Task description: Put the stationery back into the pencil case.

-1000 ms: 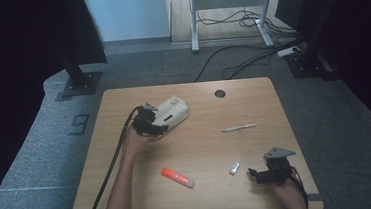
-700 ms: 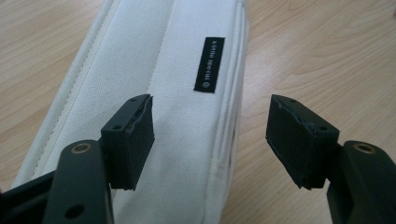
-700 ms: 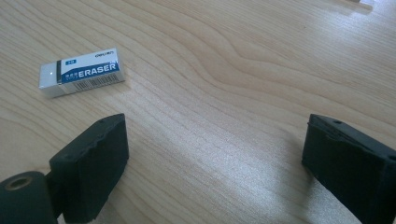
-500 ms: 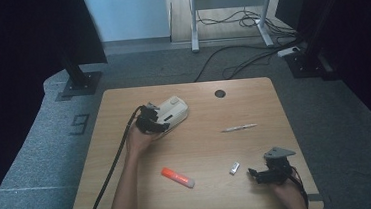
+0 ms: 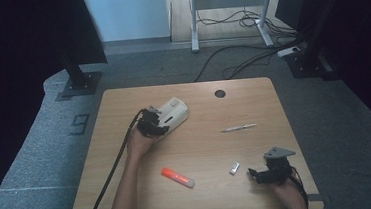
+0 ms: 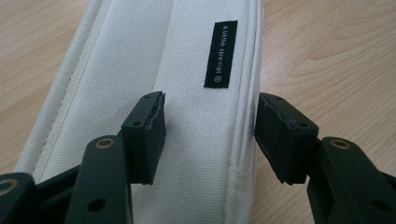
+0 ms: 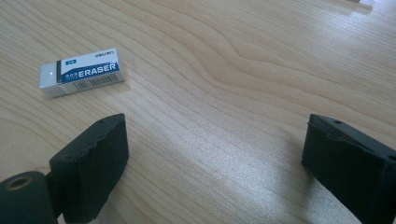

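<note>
Both tongs are seen apart: the right gripper (image 5: 253, 173), near, is spread over bare table (image 5: 253, 104) beside the eraser (image 7: 81, 72); the left gripper's (image 6: 208, 137) jaws have just been closing astride the pouch (image 6: 187, 93) at far left — not yet pinched. Soft, light canvas is judged best gripped across its seamed edge.

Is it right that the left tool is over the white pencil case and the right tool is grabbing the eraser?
Not quite. In the right gripper view, the right tool stands open over bare table, apart from the eraser. The left tool is indeed over the white pencil case.
</note>
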`<action>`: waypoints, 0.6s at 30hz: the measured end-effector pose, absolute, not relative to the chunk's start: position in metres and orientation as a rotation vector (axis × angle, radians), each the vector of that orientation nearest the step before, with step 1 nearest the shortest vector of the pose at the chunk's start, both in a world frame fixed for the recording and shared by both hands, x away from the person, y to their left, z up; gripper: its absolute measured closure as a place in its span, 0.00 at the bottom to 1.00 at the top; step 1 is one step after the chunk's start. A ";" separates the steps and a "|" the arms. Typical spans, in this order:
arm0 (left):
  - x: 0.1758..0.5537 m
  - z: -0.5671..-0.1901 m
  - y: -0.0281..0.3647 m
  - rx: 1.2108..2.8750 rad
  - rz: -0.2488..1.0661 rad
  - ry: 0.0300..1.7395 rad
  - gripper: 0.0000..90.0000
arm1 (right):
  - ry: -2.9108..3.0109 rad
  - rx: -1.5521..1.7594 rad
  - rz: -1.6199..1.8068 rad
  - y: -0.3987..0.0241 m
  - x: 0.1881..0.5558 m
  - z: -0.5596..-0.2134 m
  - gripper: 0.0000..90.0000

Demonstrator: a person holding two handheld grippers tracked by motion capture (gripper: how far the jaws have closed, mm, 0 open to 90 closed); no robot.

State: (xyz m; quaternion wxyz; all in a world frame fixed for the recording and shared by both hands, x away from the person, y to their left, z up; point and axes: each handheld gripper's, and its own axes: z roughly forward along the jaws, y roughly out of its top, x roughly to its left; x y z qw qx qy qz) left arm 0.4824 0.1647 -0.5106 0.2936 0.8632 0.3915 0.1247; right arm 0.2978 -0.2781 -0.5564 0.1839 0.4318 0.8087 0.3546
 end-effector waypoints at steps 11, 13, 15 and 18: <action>0.468 -0.511 0.166 2.311 0.337 1.021 0.49 | 2.281 1.224 0.999 -0.278 0.298 -0.556 0.07; 0.462 -0.510 0.167 2.316 0.337 1.024 0.50 | 2.281 1.223 0.999 -0.278 0.298 -0.556 0.07; 0.461 -0.510 0.167 2.309 0.337 1.030 0.50 | 2.281 1.224 0.999 -0.278 0.298 -0.556 0.07; 0.455 -0.510 0.168 2.308 0.339 1.032 0.51 | 2.281 1.224 0.999 -0.278 0.298 -0.556 0.07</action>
